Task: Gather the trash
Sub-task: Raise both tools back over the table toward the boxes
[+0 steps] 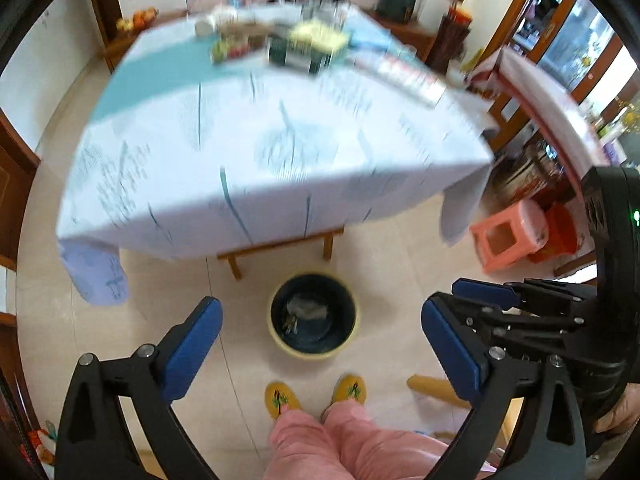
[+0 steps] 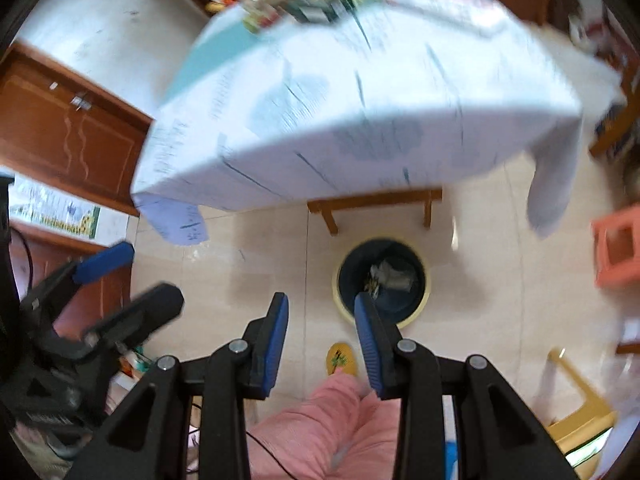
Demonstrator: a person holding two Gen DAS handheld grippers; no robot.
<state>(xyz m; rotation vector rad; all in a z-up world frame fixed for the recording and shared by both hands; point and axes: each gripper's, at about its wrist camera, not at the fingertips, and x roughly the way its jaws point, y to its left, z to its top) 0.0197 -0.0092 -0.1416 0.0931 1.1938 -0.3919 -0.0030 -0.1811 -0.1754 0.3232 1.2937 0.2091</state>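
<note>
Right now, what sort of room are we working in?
Most likely a home dining room: a cloth-covered table holding blurred clutter, a trash bin on tiled floor, plastic stools, and wooden cabinets.

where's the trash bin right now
The trash bin stands on the floor just in front of the table, ahead of the person's slippers, low and central in both views.

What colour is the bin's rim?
Pale yellow rim on the bin, dark inside; clearest in left wrist view.

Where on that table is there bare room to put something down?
The near half of the tablecloth, from the front edge up to the clutter, looks bare. The far end is crowded with blurred items. Both grippers hang open above the floor bin.
</note>
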